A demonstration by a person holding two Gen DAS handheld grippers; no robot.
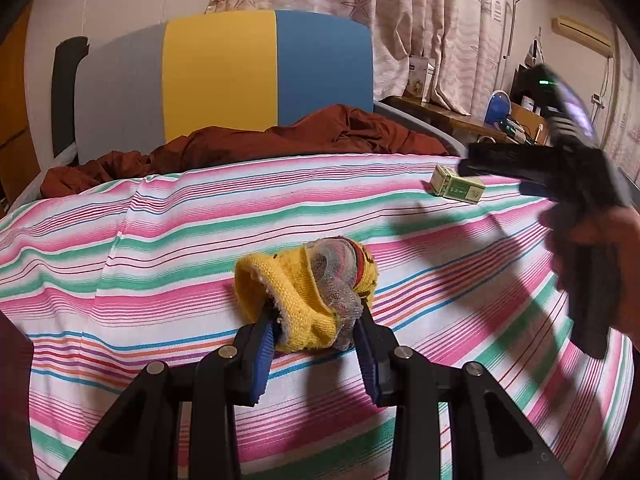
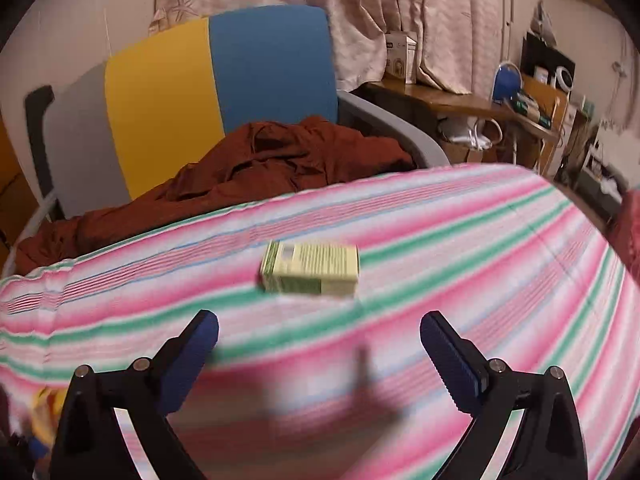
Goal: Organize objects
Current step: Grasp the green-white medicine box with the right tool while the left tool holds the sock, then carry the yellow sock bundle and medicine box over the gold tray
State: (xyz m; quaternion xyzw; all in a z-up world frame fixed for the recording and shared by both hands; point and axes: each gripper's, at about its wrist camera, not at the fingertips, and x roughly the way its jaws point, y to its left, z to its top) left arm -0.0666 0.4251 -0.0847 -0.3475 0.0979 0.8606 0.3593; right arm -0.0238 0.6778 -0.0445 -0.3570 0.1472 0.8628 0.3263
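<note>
Now your left gripper [image 1: 316, 328] is closed on the yellow sock bundle [image 1: 308, 292]; your right gripper [image 2: 320, 344] stands wide open and empty, green box [image 2: 310, 268] at 12 o'clock.

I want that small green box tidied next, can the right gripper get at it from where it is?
Probably yes. The right gripper stands open with the green box just ahead on the striped cloth, nothing between them.
</note>
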